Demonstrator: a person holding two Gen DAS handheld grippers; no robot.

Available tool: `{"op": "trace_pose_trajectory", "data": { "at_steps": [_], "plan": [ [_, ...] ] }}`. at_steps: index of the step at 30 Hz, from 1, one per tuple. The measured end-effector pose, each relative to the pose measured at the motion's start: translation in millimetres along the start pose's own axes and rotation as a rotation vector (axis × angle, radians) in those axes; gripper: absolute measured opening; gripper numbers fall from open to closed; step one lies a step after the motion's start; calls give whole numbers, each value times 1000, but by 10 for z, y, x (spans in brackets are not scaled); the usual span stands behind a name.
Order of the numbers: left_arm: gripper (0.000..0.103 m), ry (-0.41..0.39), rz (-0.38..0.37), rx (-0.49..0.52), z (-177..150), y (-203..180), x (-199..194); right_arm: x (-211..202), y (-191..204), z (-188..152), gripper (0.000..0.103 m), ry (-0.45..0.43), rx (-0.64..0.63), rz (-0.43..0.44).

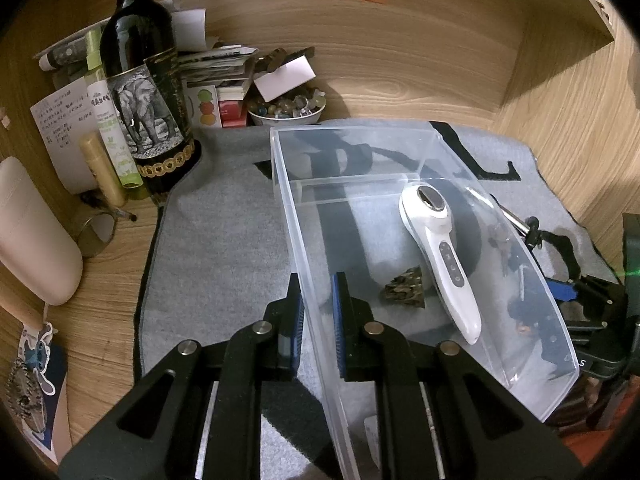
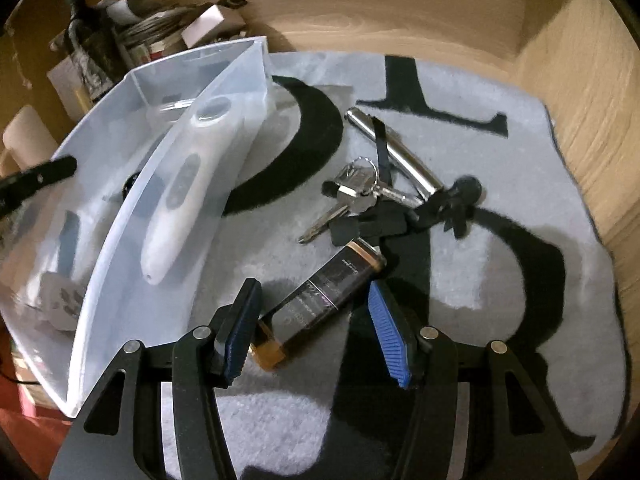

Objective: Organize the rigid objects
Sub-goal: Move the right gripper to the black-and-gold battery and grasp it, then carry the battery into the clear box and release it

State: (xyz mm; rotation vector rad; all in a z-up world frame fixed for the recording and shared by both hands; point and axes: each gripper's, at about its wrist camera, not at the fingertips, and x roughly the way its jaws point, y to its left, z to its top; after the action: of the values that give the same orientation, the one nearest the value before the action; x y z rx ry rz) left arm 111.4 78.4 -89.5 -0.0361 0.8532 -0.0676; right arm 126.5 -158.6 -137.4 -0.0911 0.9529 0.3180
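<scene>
Left hand-held gripper clamped on wall of one clear bin, holding one white massager and one rock. Right hand-held gripper wide around one battery; one key bunch, one steel tube just beyond on mat.

Left gripper: matte black linkage arms w/ triangular cut-outs, round silver pivot pins at the joints, bare metal rails showing underneath. Its fingers carry dark blue ribbed pads on black backing. Right gripper: same black frame, same silver pins, triangular cut-outs too. Its fingers wear brighter blue pads, ridged edge clearly visible. No skin or sleeves in view.
</scene>
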Motion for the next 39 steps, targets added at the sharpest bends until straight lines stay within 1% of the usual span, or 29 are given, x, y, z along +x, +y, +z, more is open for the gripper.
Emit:
{"op": "trace_pose_trajectory", "data": {
  "at_steps": [2,4,8,13,16,24,31,36,39],
  "plan": [
    [12,-1,1,-2,0,0,0,-3,-12,-6,47,-8,-10,-8],
    [12,-3,2,-2,-3,-5,-1,-10,-43,-18,35,-17,-12,-18],
    [12,-5,6,-1,-11,-13,-6,-25,-128,-41,22,-27,-19,-21],
    [12,-4,7,-1,-8,-13,-9,-52,-196,-32,21,-40,-8,-31],
    [12,-4,7,-1,-8,-13,-9,-104,-232,16,21,-58,13,-18],
    [12,-5,5,-2,-8,-14,-9,-387,-166,249,21,-173,-9,0],
    [12,-5,5,-1,-9,-16,-7,-598,35,537,21,-287,-66,37],
    [12,-9,-5,-7,-6,-4,-8,-646,200,706,21,-320,-106,98],
    [12,-11,-8,-8,-6,4,-9,-641,350,776,21,-331,-153,117]
  ]
}}
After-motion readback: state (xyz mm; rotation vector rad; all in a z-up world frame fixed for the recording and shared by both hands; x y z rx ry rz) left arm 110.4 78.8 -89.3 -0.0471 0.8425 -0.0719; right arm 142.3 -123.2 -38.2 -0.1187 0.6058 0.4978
